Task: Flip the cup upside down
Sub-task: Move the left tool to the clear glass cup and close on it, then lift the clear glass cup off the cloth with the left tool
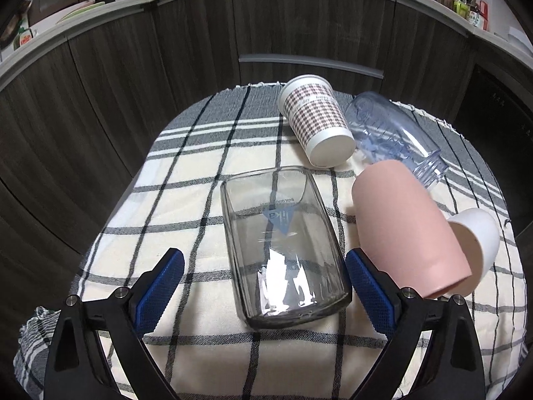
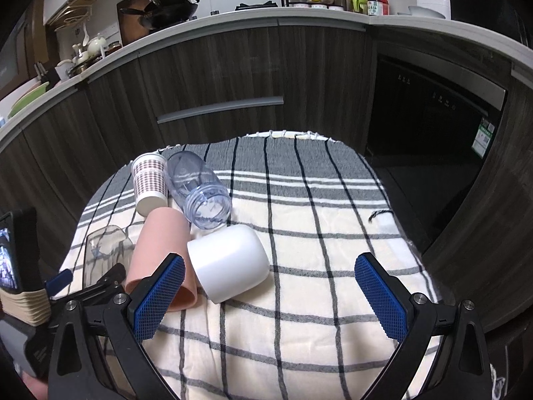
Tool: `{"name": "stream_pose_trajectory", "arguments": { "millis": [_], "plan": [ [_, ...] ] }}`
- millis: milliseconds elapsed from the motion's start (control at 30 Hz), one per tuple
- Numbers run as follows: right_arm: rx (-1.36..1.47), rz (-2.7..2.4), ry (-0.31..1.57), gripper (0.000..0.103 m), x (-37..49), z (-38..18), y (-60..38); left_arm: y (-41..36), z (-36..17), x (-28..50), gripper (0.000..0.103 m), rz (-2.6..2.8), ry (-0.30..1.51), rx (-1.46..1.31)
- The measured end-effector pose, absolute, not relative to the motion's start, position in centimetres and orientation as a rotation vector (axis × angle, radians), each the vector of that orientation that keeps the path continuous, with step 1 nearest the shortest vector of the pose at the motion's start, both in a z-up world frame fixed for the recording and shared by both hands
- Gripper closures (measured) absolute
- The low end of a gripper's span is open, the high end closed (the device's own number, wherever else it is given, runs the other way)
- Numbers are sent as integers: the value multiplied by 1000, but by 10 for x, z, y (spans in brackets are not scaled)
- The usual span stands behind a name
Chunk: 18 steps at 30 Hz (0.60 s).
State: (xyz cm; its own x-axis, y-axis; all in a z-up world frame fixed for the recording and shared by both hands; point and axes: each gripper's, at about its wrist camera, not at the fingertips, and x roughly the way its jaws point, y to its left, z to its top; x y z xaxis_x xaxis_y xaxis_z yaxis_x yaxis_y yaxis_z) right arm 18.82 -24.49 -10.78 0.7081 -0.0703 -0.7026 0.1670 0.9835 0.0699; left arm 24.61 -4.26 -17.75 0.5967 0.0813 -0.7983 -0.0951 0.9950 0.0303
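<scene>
Several cups lie on their sides on a checked cloth (image 1: 186, 200). A clear glass tumbler (image 1: 283, 243) lies between the open fingers of my left gripper (image 1: 265, 280), its thick base toward me. A pink cup (image 1: 409, 233), a white cup (image 1: 479, 233), a patterned paper cup (image 1: 316, 120) and a clear blue plastic jar (image 1: 393, 133) lie to its right. In the right wrist view my right gripper (image 2: 269, 286) is open and empty; the white cup (image 2: 230, 263) lies just beyond its left finger, beside the pink cup (image 2: 160, 243), the jar (image 2: 200, 193), the paper cup (image 2: 150, 183) and the tumbler (image 2: 103, 253).
The cloth (image 2: 333, 233) covers a small table in front of dark wood kitchen cabinets (image 2: 216, 76). A dark appliance front (image 2: 433, 116) stands at the right. The left gripper (image 2: 83, 283) shows at the left edge of the right wrist view.
</scene>
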Motion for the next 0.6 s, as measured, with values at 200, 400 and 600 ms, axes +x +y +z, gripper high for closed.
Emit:
{"name": "stream_pose_trajectory", "arguments": {
  "millis": [200, 400, 600],
  "plan": [
    [166, -132, 802, 1, 193, -119, -250, -41, -189, 250, 7, 89, 953, -47],
    [192, -126, 829, 1, 195, -128, -253, -45, -192, 248, 29, 25, 948, -57],
    [210, -133, 837, 1, 193, -132, -256, -45, -190, 246, 31, 25, 939, -58]
  ]
}}
